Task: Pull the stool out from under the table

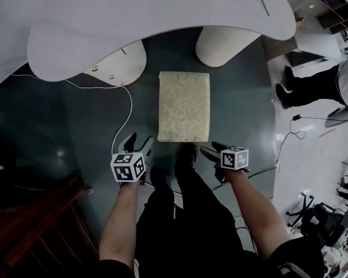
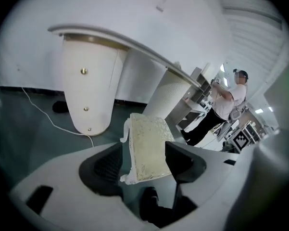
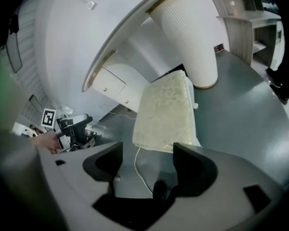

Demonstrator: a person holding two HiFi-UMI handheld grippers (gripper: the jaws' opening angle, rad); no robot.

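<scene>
The stool [image 1: 184, 106], a pale cream cushioned box, stands on the dark floor just in front of the white table [image 1: 133, 16], clear of its edge. My left gripper [image 1: 138, 142] hovers at the stool's near left corner, open and holding nothing. My right gripper [image 1: 213, 150] is at the near right corner, also open and empty. In the left gripper view the stool [image 2: 146, 148] shows beyond the gripper [image 2: 144, 153], between its spread jaws. In the right gripper view the stool [image 3: 166, 112] lies ahead of the gripper [image 3: 146, 153], untouched.
Two white table legs [image 1: 118, 65] [image 1: 226, 42] stand behind the stool. A white cable [image 1: 129, 109] runs along the floor to its left. My shoe [image 1: 185, 155] is by its near end. A person [image 1: 312, 86] stands at the right; dark wooden furniture [image 1: 35, 219] lower left.
</scene>
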